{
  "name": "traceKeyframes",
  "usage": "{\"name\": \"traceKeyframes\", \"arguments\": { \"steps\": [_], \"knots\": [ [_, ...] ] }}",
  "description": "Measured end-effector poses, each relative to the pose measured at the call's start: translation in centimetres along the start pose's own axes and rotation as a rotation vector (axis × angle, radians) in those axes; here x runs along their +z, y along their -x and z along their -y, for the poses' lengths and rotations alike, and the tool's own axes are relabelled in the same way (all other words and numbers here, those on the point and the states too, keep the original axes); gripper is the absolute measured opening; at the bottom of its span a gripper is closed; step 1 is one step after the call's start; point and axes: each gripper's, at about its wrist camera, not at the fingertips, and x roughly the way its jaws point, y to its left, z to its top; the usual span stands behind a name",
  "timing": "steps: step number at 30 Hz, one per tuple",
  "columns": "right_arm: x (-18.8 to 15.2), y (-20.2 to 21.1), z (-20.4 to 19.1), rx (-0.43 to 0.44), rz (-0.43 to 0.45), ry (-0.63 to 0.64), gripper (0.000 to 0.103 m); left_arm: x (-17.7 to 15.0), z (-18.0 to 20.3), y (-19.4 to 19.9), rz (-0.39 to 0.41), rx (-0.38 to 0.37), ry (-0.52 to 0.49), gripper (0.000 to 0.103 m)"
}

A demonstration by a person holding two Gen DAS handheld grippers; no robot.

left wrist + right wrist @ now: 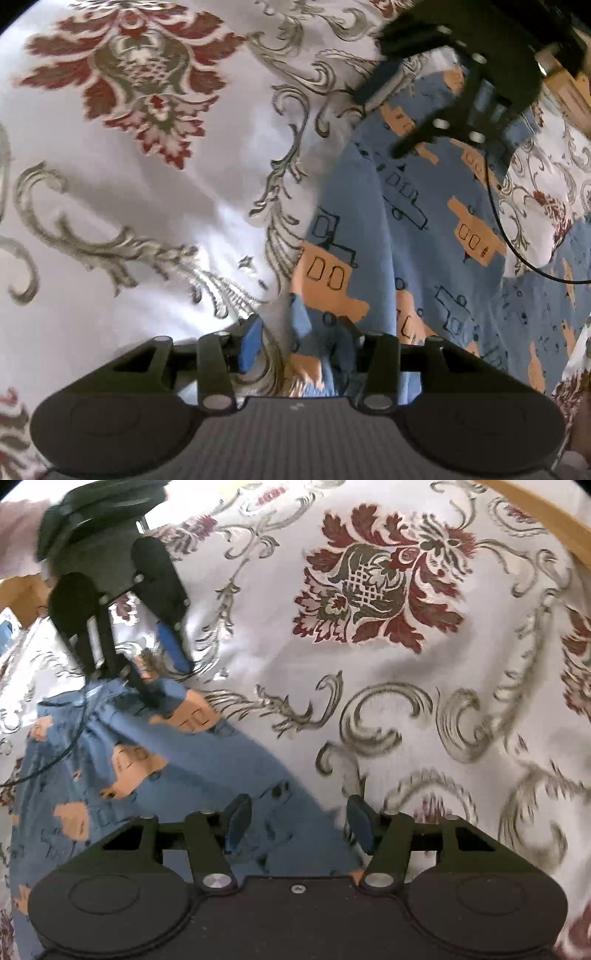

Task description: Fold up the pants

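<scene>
While both grippers stand released over the pants [424,229], lower your left gripper [295,343] onto the hem between its fingers, your right gripper [295,823] onto the edge beneath it, then clench together so the fold lands square on the patterned cloth [406,709].

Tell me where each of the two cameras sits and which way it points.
Left wrist: sits on the left gripper, looking along its open jaws over the blue pants on the patterned cloth; the right gripper shows top right.
Right wrist: sits on the right gripper, jaws open over the pants; the left gripper shows top left.
Shared: pants, cloth, each other's gripper.
</scene>
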Motion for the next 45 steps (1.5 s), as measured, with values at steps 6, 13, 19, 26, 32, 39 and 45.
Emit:
{"name": "traceKeyframes", "arguments": {
  "steps": [6, 13, 19, 26, 32, 39, 45],
  "knots": [
    [2.1, -2.2, 0.8, 0.099, -0.12, 0.002, 0.05, 0.0, -1.1, -0.6, -0.024, -0.035, -0.007, 0.03],
    [2.8, -3.6, 0.3, 0.094, -0.184, 0.005, 0.027, -0.1, -3.2, 0.1, -0.059, -0.045, 0.03, 0.011],
    [1.7, -3.1, -1.5, 0.03, -0.173, 0.054, 0.002, -0.7, -0.6, 0.1, -0.012, 0.067, 0.015, 0.003],
    [-0.3, -1.1, -3.9, -0.079, -0.06, 0.09, 0.0, -2.4, 3.2, 1.4, 0.111, 0.3, 0.024, 0.002],
    [-2.7, 1.8, -8.5, -0.263, 0.063, 0.124, 0.0, -4.6, 7.5, 3.0, 0.228, 0.445, -0.055, 0.002],
    [-6.6, 4.7, -16.3, -0.463, 0.182, 0.098, 0.0, -7.2, 12.8, 4.3, 0.367, 0.558, -0.184, 0.001],
    [-10.3, 6.2, -24.7, -0.596, 0.233, 0.09, 0.0, -11.8, 18.9, 5.2, 0.451, 0.637, -0.358, 0.001]
  ]
}}
